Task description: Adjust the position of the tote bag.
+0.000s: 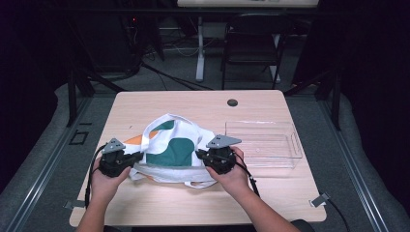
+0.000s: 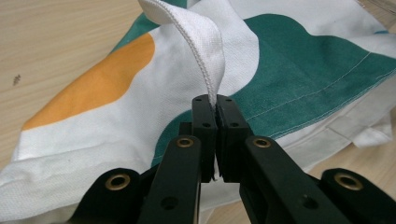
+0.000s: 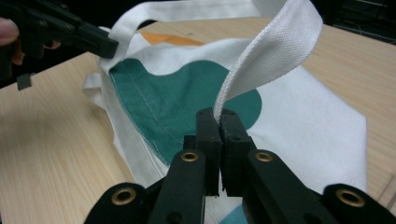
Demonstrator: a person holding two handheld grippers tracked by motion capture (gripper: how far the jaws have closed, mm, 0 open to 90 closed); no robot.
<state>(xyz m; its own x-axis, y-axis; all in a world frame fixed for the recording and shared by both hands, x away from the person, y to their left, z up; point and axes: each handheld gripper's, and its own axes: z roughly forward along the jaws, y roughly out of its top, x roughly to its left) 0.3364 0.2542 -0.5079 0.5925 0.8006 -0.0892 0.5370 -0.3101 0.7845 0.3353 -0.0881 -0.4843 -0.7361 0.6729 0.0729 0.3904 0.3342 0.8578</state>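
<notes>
Two hands at the near table (image 1: 145, 212) edge each hold one gripper in the high view: the left gripper (image 1: 129, 158) and right gripper (image 1: 205, 157) flank one white tote bag (image 1: 181, 145) with green and orange patches, lying mid-table, long axis left to right, one clear tray (image 1: 285, 150) just beside it at right and bare wood beyond. Left gripper view: its jaws are clamped on one white strap (image 2: 205, 56) that rises from the bag. Right gripper view: its jaws pinch another strap (image 3: 266, 60) arching upward, the left gripper farther off.
</notes>
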